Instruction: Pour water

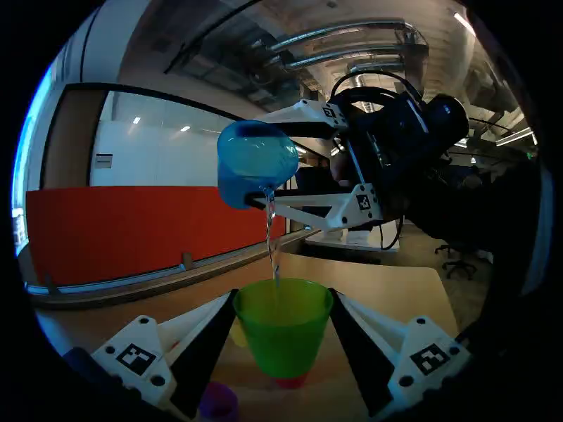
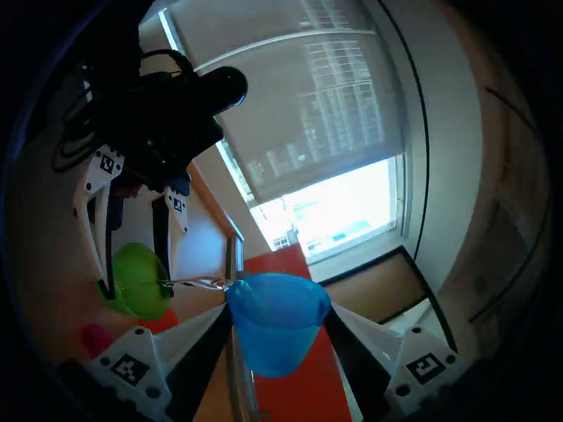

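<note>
A green cup (image 1: pixel 283 325) stands upright between the fingers of my left gripper (image 1: pixel 281 334), which is shut on it just above the wooden table (image 1: pixel 394 288). Above it my right gripper (image 1: pixel 271 165) is shut on a tilted blue cup (image 1: pixel 252 169). A thin stream of water (image 1: pixel 271 239) falls from the blue cup's lip into the green one. In the right gripper view the blue cup (image 2: pixel 276 320) sits between my right gripper's fingers (image 2: pixel 278 330), the water stream (image 2: pixel 200 283) runs sideways to the green cup (image 2: pixel 137 281), and the left gripper (image 2: pixel 134 278) holds that cup.
A red cup (image 1: pixel 290 381) and a purple cup (image 1: pixel 218 402) sit on the table under the green cup; a yellow one (image 1: pixel 238 334) peeks beside it. A red wall panel (image 1: pixel 119 228) runs behind the table. An office chair (image 1: pixel 457 264) stands at the right. A pink cup (image 2: pixel 95 339) lies below.
</note>
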Motion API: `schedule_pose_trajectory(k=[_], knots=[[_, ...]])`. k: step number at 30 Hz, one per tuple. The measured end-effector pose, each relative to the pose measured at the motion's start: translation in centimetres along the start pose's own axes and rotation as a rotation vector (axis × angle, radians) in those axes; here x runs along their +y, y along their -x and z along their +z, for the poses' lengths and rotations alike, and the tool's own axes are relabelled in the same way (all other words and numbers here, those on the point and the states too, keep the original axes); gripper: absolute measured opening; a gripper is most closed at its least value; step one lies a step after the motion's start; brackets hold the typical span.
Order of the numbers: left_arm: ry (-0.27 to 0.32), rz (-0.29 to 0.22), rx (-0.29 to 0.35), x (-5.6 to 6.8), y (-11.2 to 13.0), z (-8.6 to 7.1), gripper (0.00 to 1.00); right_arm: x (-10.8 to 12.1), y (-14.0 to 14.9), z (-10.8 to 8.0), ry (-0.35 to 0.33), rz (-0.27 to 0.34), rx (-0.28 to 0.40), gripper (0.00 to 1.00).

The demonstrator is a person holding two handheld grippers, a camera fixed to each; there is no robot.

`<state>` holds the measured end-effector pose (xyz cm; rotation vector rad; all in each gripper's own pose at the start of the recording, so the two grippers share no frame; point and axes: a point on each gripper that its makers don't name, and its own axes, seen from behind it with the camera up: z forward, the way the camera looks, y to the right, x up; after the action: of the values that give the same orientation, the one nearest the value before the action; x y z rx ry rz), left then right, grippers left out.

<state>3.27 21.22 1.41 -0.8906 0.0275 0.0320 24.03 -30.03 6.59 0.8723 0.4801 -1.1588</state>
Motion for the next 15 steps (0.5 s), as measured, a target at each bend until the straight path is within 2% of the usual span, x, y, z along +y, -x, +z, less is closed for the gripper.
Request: schedule_pose_trajectory(k=[15], knots=[[0.005, 0.005, -0.004, 0.22, -0.01, 0.00, 0.90, 0.26, -0.09, 0.03, 0.010, -0.054, 0.000, 0.91]])
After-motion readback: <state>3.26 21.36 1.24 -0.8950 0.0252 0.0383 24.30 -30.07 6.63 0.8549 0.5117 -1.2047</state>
